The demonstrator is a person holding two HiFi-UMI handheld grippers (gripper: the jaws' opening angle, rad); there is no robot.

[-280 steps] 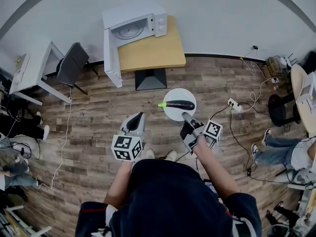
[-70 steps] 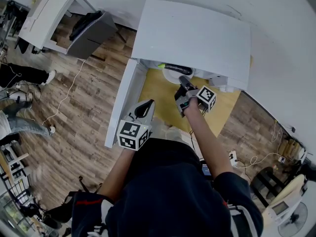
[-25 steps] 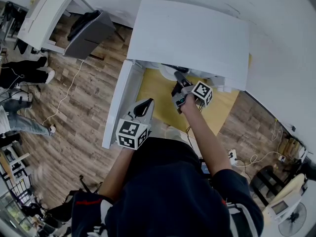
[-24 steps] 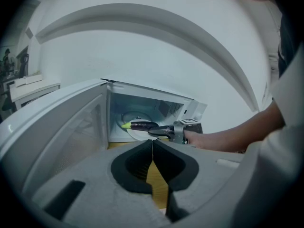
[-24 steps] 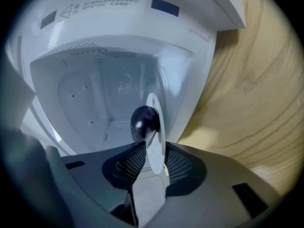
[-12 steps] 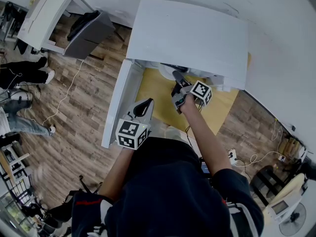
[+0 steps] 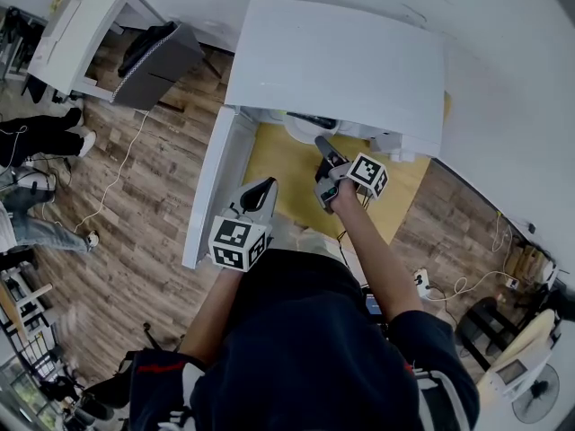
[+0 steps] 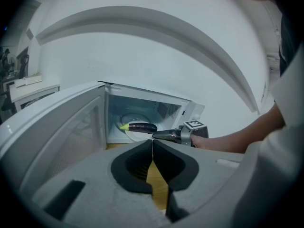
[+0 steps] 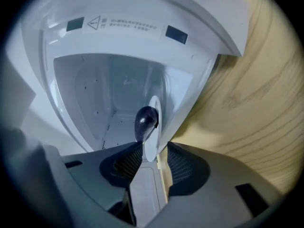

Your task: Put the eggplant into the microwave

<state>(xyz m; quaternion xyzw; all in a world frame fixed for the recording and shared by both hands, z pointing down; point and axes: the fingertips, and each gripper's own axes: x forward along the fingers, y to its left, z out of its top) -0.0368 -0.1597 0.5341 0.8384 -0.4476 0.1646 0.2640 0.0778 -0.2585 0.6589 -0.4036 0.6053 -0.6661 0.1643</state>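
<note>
Noting the eggplant inside the microwave, on its white plate. In the left gripper view its long axis runs left-right, green stem end at frame left.

Right gripper: jaws have just sprung wide, then eased in slightly. The plate rim stands between them, unpressed, with the eggplant's dark blunt end dead ahead, just above the gap.

Left gripper: jaws together, empty, back over the wooden surface.

Right hand is nearer; I judge a straight pull-back clears it.
</note>
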